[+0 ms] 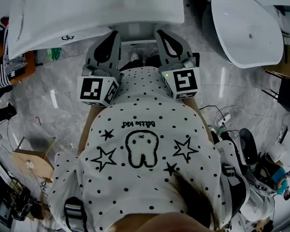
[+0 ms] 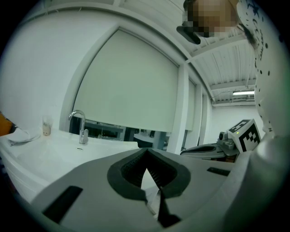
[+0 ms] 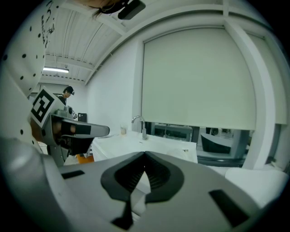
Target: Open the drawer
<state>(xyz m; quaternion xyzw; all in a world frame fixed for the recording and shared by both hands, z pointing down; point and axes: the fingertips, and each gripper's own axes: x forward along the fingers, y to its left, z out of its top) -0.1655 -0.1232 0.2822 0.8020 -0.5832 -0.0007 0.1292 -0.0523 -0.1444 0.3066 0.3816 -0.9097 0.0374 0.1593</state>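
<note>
White countertop [image 1: 92,9] lies just ahead of both tongs; the drawer cannot be made out below it. Left gripper [image 2: 146,151] and right gripper [image 3: 145,154] are held side by side, each with jaws closed together on nothing. A faucet [image 2: 80,127] stands beyond the left tips.

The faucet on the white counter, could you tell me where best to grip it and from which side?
Likely the upright body of the faucet, under the arched spout, jaws level, coming from the front edge of the counter: that part stands straight and clear, whereas the thin spout curves away.
</note>
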